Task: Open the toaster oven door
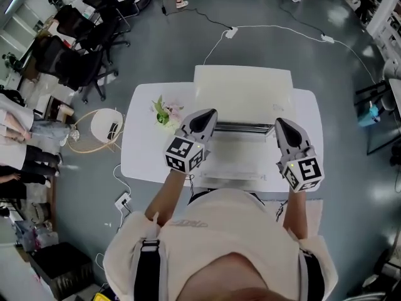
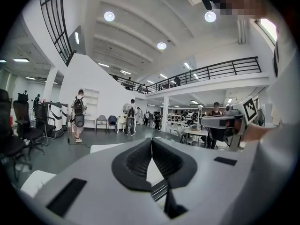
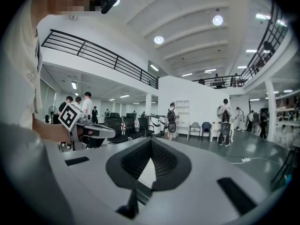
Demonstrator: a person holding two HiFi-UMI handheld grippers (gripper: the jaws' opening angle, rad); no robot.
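Observation:
A white toaster oven (image 1: 243,93) stands on the white table (image 1: 141,149). Its metal door handle (image 1: 244,128) runs along the front edge, and the white door front (image 1: 235,158) faces me below it. My left gripper (image 1: 208,115) hovers at the handle's left end, shut with nothing held. My right gripper (image 1: 279,123) hovers at the handle's right end, also shut and holding nothing. In the left gripper view the jaw tips of the left gripper (image 2: 151,142) meet, with the handle (image 2: 159,191) showing below them. The right gripper view shows the right gripper (image 3: 151,142) the same way.
A small potted plant (image 1: 164,111) sits on the table left of the oven. On the floor at left are a round white stool (image 1: 105,124), office chairs (image 1: 69,61) and a power strip (image 1: 123,200). Cables (image 1: 276,27) cross the floor behind the table. People stand far off.

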